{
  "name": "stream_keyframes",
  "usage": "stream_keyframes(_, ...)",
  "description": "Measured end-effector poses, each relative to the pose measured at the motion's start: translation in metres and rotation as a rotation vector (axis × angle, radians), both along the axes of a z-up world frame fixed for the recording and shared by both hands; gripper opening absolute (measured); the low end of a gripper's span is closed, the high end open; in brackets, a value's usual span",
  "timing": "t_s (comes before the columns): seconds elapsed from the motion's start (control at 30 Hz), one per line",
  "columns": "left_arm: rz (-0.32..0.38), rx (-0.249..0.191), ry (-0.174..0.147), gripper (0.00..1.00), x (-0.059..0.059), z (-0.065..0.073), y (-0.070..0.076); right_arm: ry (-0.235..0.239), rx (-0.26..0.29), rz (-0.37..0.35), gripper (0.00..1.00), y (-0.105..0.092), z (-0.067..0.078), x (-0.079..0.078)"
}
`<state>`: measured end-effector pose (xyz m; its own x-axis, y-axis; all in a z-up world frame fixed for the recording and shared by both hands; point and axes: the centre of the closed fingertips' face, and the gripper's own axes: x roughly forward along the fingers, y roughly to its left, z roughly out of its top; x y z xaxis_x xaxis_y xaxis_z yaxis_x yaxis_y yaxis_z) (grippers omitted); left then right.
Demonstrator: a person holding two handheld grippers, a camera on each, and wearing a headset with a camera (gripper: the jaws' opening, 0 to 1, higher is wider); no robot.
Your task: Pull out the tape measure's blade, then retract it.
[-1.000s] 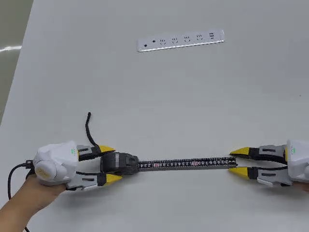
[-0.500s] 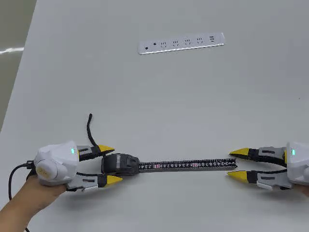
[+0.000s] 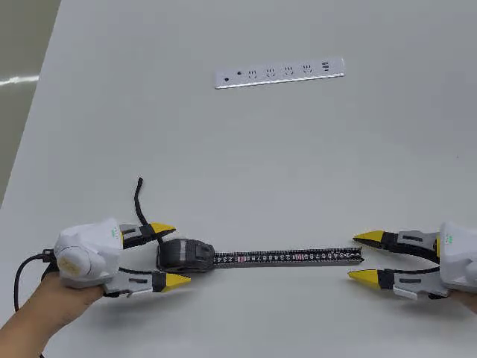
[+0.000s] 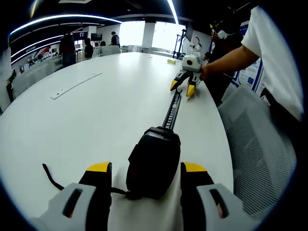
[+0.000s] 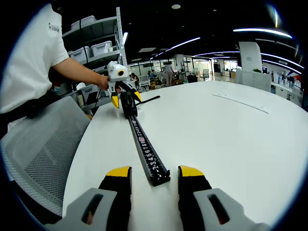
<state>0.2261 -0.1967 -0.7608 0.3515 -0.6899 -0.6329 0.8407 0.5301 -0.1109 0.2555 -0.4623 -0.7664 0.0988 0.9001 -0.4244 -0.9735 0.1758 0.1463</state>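
Observation:
A black tape measure case [image 3: 185, 255] lies on the white table [image 3: 246, 164]. Its blade [image 3: 287, 257] is drawn out to the right and lies flat. My left gripper [image 3: 170, 254] is open; its yellow-tipped jaws stand on either side of the case [image 4: 154, 161], with a small gap on one side. My right gripper [image 3: 366, 257] is open at the blade's hooked end. In the right gripper view the blade's end [image 5: 160, 177] lies between the jaws of the right gripper [image 5: 155, 172], untouched. The case's black wrist strap [image 3: 137, 198] trails behind it.
A white power strip [image 3: 280, 72] lies far back on the table. Mesh chairs [image 5: 38, 144] stand at the near table edge. A black cable [image 3: 21, 270] runs from the left gripper. People and shelves are in the background.
The right gripper has opened and let go of the blade's end, which now lies on the table. The left gripper's jaws have spread slightly around the case.

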Motion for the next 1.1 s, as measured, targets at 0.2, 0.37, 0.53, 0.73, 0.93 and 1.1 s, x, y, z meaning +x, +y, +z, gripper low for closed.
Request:
stream_keyframes(0.2,0.018,-0.005,0.001,0.59,0.0011,0.001,0.0014,0.003,-0.001,-0.02,0.43,0.0001,0.004,-0.0004)
stream_keyframes(0.37,0.032,-0.007,0.0,0.62,0.0008,0.0011,0.004,0.001,-0.002,-0.038,0.47,0.0,0.0078,-0.0004)
stream_keyframes(0.53,0.046,-0.016,-0.004,0.63,0.0012,0.0031,0.0039,0.006,-0.003,-0.05,0.49,-0.0009,0.0067,-0.0012)
stream_keyframes(0.73,0.052,-0.017,-0.002,0.66,-0.0016,0.0031,0.0057,0.01,-0.002,-0.064,0.52,-0.0021,0.0069,-0.0021)
stream_keyframes(0.93,0.074,-0.036,-0.009,0.7,-0.0017,0.0067,0.0056,0.009,-0.002,-0.083,0.54,-0.0059,0.005,-0.0023)
stream_keyframes(1.1,0.09,-0.044,-0.012,0.72,-0.0026,0.0087,0.0058,0.002,0.003,-0.1,0.56,-0.0068,0.0057,-0.0033)
